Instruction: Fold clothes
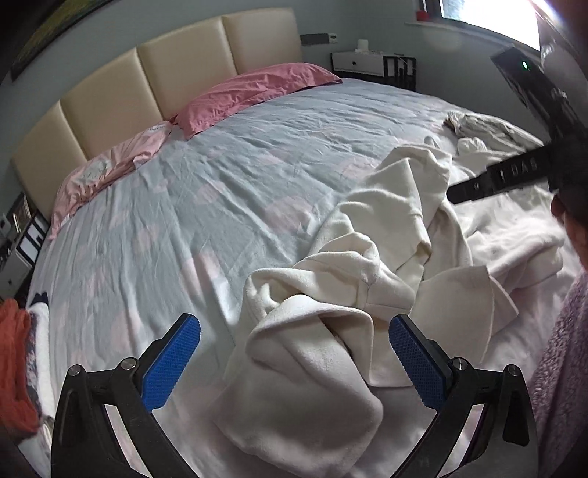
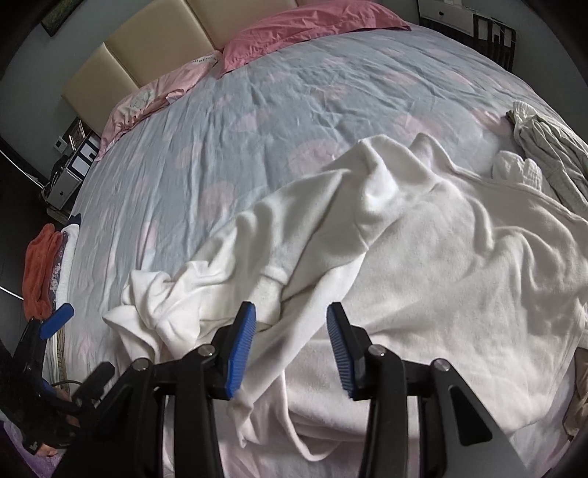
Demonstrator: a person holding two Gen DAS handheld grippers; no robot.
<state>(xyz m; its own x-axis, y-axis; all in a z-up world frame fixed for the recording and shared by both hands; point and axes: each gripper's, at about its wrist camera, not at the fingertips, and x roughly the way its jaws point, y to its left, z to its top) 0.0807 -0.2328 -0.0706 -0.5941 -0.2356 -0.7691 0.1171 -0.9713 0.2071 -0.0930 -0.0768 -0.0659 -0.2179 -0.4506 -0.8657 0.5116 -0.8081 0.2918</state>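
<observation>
Two grippers, left gripper point(image 1: 294, 353) and right gripper point(image 2: 291, 349), fingers spread, pinching nothing | white robe point(image 2: 422, 250) crumpled at bed's near edge | blue bedcover point(image 1: 183, 206) bare toward pink pillow point(image 1: 257, 88)

Layout relative to the bed point(image 2: 257, 121). A crumpled garment point(image 2: 422, 239) lies on the bed's near half, spread toward its right side. Two pillows point(image 2: 305, 29) rest at the bed's far end against the headboard point(image 2: 147, 36). A second, smaller garment point(image 2: 551, 154) lies on the bed to the right, beyond the first. A stack of folded clothes point(image 2: 44, 264) sits at the bed's left edge. A nightstand point(image 1: 362, 62) stands beyond the bed's far right corner.
</observation>
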